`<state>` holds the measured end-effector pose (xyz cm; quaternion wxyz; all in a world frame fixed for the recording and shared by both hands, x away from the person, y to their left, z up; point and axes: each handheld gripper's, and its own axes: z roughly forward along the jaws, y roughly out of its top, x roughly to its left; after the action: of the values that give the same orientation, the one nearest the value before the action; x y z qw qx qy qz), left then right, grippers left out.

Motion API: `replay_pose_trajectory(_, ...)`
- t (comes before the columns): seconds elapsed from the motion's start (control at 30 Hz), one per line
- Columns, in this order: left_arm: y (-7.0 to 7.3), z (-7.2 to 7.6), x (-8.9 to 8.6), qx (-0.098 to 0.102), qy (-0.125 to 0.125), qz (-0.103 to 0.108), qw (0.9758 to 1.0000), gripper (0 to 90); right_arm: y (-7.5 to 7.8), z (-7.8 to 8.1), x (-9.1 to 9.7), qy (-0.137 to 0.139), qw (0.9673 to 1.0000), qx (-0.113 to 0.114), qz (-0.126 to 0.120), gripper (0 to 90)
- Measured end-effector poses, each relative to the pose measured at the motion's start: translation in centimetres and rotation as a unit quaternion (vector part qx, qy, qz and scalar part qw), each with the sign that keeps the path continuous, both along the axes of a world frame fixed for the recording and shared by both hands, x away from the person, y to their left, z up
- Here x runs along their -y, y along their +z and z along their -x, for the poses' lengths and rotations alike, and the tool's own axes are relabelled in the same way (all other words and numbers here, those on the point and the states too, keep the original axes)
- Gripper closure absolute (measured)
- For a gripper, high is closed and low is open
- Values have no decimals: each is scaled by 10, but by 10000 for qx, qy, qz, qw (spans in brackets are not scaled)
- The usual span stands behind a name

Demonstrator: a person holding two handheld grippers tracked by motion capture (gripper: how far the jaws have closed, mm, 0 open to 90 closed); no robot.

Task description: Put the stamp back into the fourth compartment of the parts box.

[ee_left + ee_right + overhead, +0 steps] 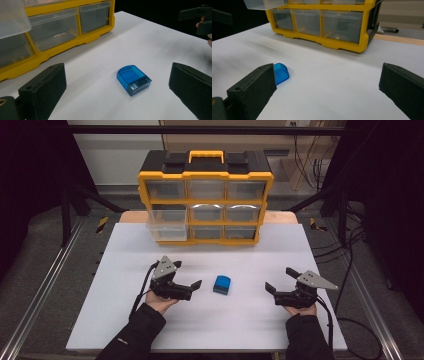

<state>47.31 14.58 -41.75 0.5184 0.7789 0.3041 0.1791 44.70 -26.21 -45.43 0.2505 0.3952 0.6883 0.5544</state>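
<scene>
Altogether you have two tongs, one blue box and one yellow drawer cabinet on the white desk (210,320). Your left tongs (189,276) sit low over the desk with jaws wide apart, holding nothing; your right tongs (281,279) are likewise spread and empty. The blue box (222,284) lies flat on the desk between them, nearer your left tongs, touching neither.

The cabinet (205,200) stands at the far edge of the desk: nine clear drawers in three rows of three. One drawer (167,225), at the left of the middle row, is pulled out towards you.

Hard to make out: drawer contents are blurred behind the clear fronts. Your forearms are cut off at the bottom of the high view.

From the left gripper view, the blue box (133,80) shows its rounded end and a clear flat edge, framed between the spread jaws; your other tongs (197,18) appear at the top right, partly cut off. From the right gripper view, the blue box (280,73) is half hidden behind the left jaw, and the cabinet's (324,22) black side panel comes into sight.
</scene>
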Motion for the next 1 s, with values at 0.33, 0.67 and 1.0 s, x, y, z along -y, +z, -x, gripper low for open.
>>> replay_pose_trajectory(0.33, -9, -10, 25, -224, -69, -114, 9997, 8, 0, 0, 0, 2, 10000, 10, 5, 11)
replay_pose_trajectory(0.67, -23, -21, 52, -514, -105, -213, 9984, 9, 0, 0, 0, -8, 10000, 17, 5, 11)
replay_pose_trajectory(1.0, -32, -28, 75, -682, -85, -491, 9964, 12, 0, 0, 0, -4, 10000, 5, 10, 11)
